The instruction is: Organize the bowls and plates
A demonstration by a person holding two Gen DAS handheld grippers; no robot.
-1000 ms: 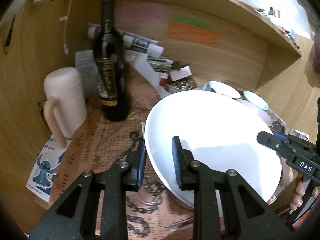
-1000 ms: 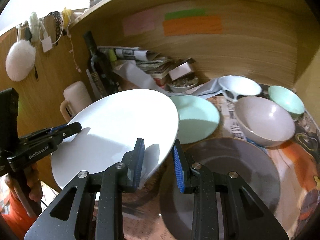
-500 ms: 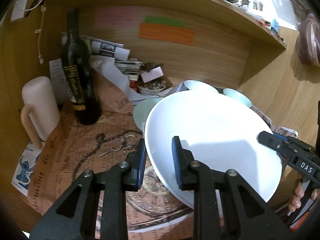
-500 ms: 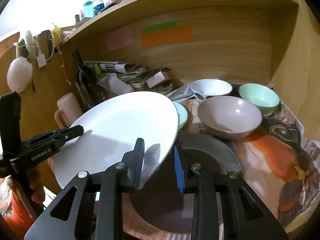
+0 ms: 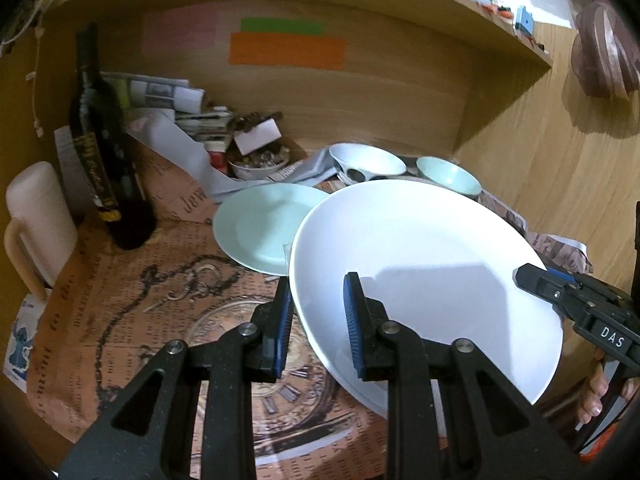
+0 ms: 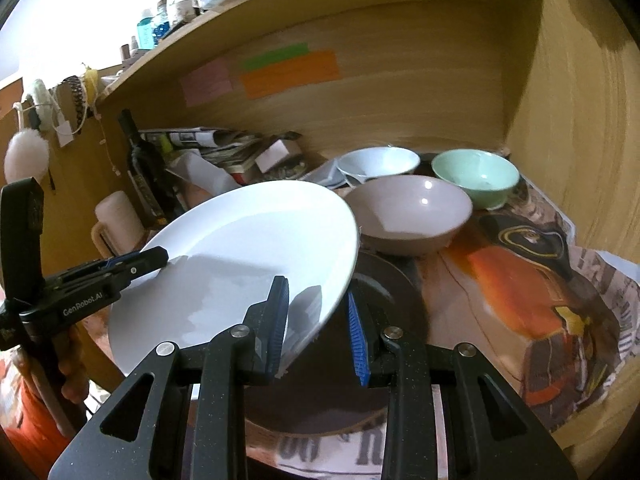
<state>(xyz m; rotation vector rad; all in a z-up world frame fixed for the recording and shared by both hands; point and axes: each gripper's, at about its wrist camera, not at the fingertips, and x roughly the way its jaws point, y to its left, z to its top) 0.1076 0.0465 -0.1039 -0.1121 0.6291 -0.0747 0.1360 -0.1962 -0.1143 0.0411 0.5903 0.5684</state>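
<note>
Far left: cream mug [image 5: 38, 216] and dark wine bottle [image 5: 106, 140] upright on the printed paper, well apart from the dishes. Behind them, a heap of newspapers [image 5: 188, 108] against the back wall.

Centre left: pale green plate [image 5: 260, 226] flat on the paper, not yet stacked with anything.

Centre: large white plate [image 5: 420, 256] held off the surface, tilted, its near rim pinched on both sides. Left gripper [image 5: 316, 320] closed narrow on the plate's left rim, one pad above and one below. Right gripper [image 6: 316, 320] likewise clamped on the opposite rim.

Below the white plate, toward the right: dark grey plate [image 6: 384, 312] lying flat, partly hidden. Probably the landing spot, though only a guess.

Right, far side: white bowl [image 6: 378, 162], grey-pink bowl [image 6: 412, 212] and green bowl [image 6: 476, 176] standing singly, near one another, none nested.

Progress judged early: one plate in the air, no stack visible. Left to do: set the white plate down, gather the green plate, nest the three bowls.
</note>
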